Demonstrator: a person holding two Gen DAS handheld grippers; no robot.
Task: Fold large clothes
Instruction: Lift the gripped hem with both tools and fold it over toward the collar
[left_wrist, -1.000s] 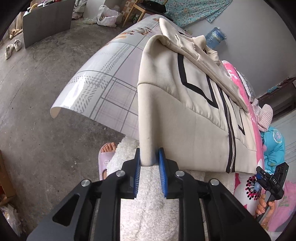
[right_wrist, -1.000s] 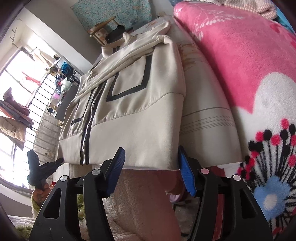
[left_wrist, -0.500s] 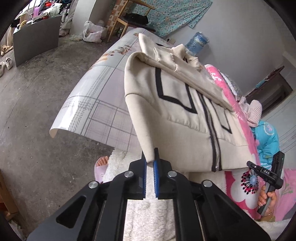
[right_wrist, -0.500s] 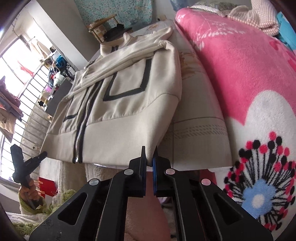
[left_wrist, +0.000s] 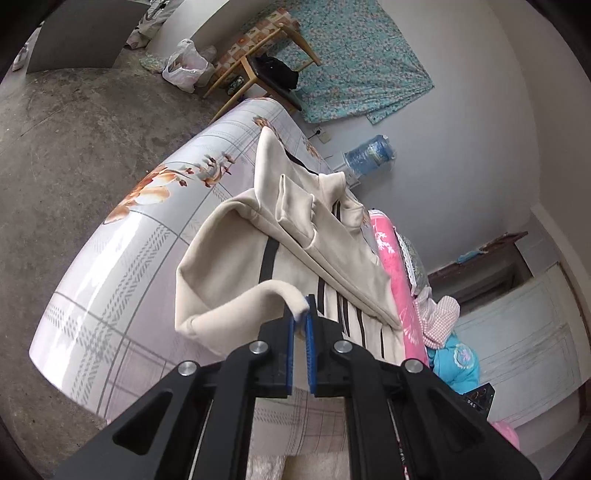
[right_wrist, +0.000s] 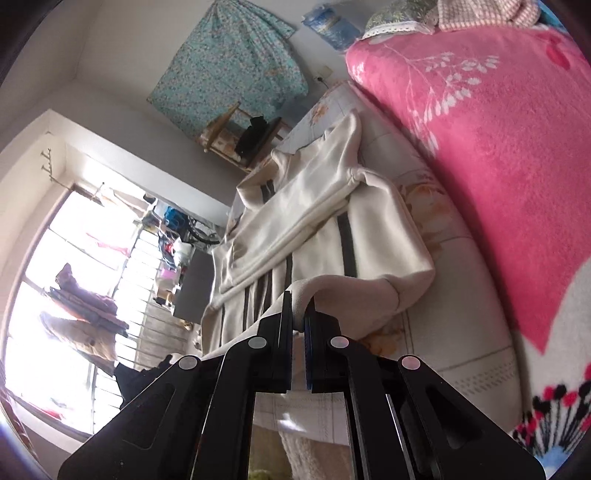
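A cream zip jacket (left_wrist: 314, 236) with black stripes lies lengthwise on the glossy flower-print sheet (left_wrist: 122, 266) of the bed, sleeves folded over its front. My left gripper (left_wrist: 301, 314) is shut on the left corner of its bottom hem, which is raised off the sheet and curls toward the collar. In the right wrist view the same jacket (right_wrist: 332, 221) shows, and my right gripper (right_wrist: 298, 306) is shut on the right hem corner, likewise lifted. The lower body of the jacket arches up between the two corners.
A pink flowered blanket (right_wrist: 480, 147) lies along the bed on the right, with checked and blue clothes (left_wrist: 447, 332) beyond it. A wooden chair (left_wrist: 266, 70), a plastic bag (left_wrist: 184, 68) and a water bottle (left_wrist: 369, 155) stand on the far side. Bare concrete floor (left_wrist: 74, 140) lies left.
Both grippers closed on the hem corners, then rose and moved forward, peeling the jacket's lower edge off the sheet and carrying it toward the collar.
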